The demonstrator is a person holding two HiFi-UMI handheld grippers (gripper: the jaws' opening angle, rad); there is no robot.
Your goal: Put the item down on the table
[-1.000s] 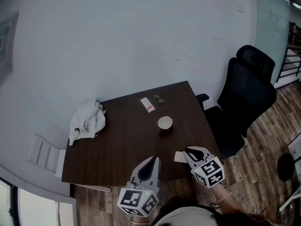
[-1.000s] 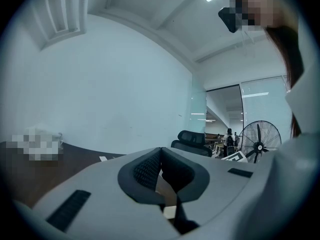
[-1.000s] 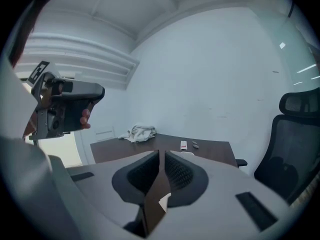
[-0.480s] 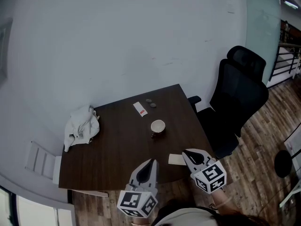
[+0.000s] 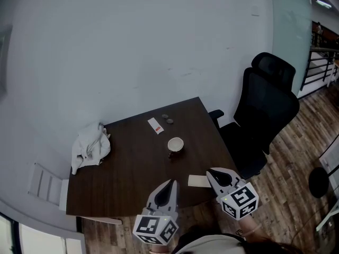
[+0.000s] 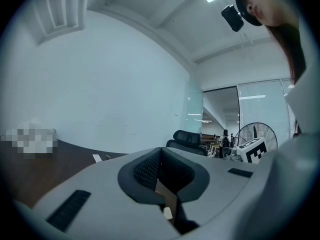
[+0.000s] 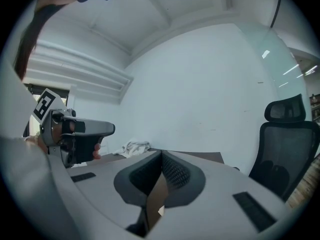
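- Beige card (image 5: 198, 181): flat on the dark counter (image 5: 132, 163) at its near edge, where it lay a second ago. The right tongs (image 5: 211, 172) just beside it are now closed on nothing, so the placement looks done.
- Left tongs (image 5: 171, 182): closed, empty.
- Card's long axis follows the near edge, its ends pointing left and right.

On the table (image 5: 132, 168) a cloth (image 5: 90, 147) lies left of a cup (image 5: 175, 144); a chair (image 5: 265, 110) stands right.
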